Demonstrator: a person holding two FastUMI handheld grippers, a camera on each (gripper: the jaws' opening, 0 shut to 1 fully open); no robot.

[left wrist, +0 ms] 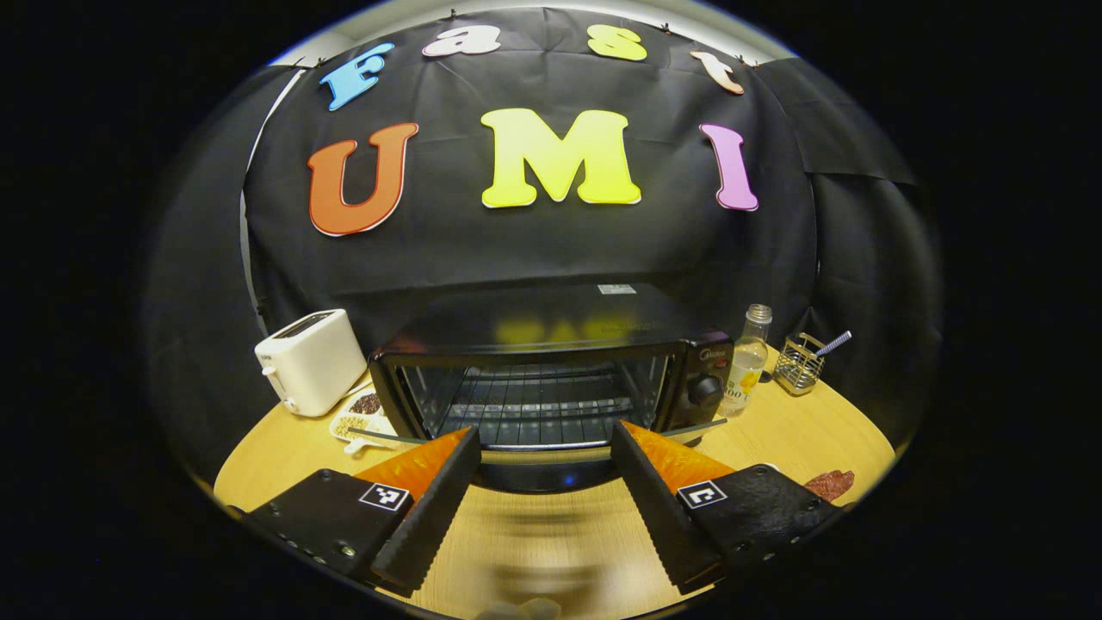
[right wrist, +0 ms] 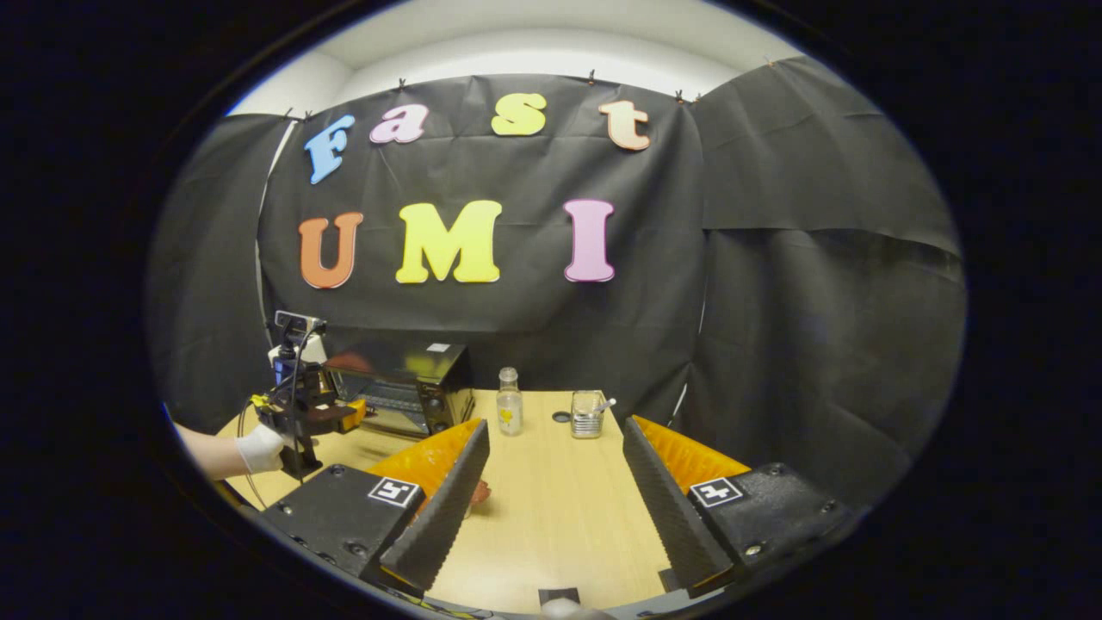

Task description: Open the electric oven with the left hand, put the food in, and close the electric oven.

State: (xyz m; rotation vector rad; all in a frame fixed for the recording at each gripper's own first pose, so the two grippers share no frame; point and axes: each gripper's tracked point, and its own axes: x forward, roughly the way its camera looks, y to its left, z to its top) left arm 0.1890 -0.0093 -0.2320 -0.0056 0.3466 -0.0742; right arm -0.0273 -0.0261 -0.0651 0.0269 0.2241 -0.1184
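A: Left gripper view. The left gripper (left wrist: 545,482) is hanging just in front of the electric oven (left wrist: 551,379), its fingers spread wide and gripping nothing. How far along is the task appearing?

B: The oven door (left wrist: 534,469) is looking dropped open: the wire rack (left wrist: 534,405) is showing directly, and a dark slab is lying flat at the near edge of the cavity. So the opening step is reading as done, though the blur near the door is making the handle hard to confirm.

A: And the food?

B: The food (left wrist: 831,484), a reddish piece, is lying on the table (left wrist: 809,430) to the right of the oven, well apart from it. In the right gripper view it (right wrist: 479,492) is sitting just beside the left finger of the right gripper (right wrist: 555,495), whose fingers are also standing apart and empty.

A: What is remaining?

B: Picking up the food, placing it on the rack and closing the door are all still waiting
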